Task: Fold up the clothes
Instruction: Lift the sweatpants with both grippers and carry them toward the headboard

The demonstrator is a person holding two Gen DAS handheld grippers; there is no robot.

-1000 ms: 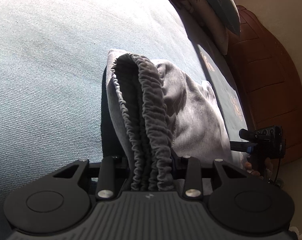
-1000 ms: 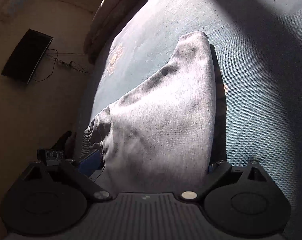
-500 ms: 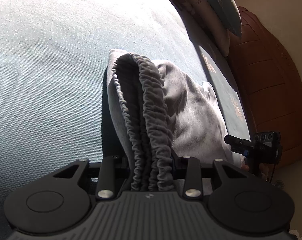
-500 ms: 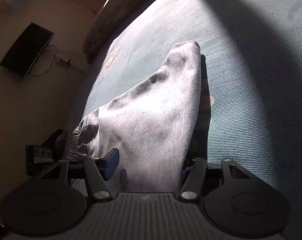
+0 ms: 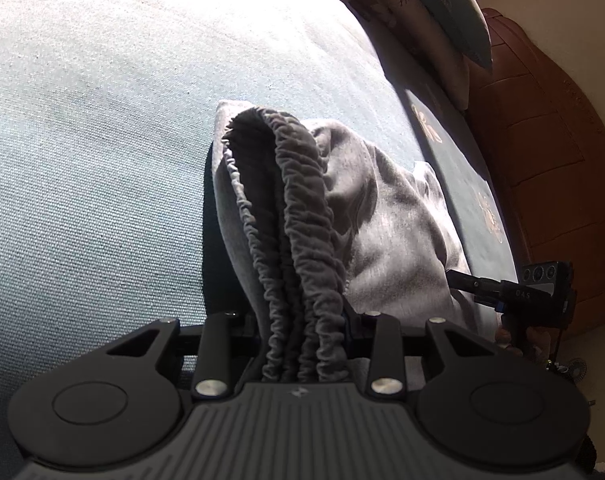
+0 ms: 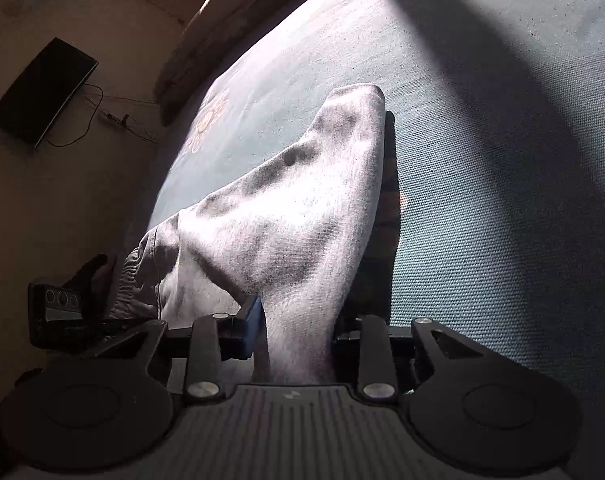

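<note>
Sunlight is falling across a teal woven bedspread (image 5: 102, 160), with a brown padded headboard (image 5: 550, 160) and pillows (image 5: 442, 0) rising behind it in the left wrist view; grey sweatpants (image 6: 302, 208) are hanging in a slack sheet just above the spread, their far end drooping toward it; the left gripper (image 5: 304, 336) is pinching the bunched elastic waistband (image 5: 298, 240) between narrowed fingers, and the right gripper (image 6: 298, 328) is clamping a plain edge of the same cloth, its blue pad (image 6: 254, 320) pressing the fabric. Soft, light knit like this is likely draping and sagging rather than holding shape; the thick gathered band is giving the surer purchase, while the thin edge is probably sliding more readily, so grips near corners and seams are looking wisest.
</note>
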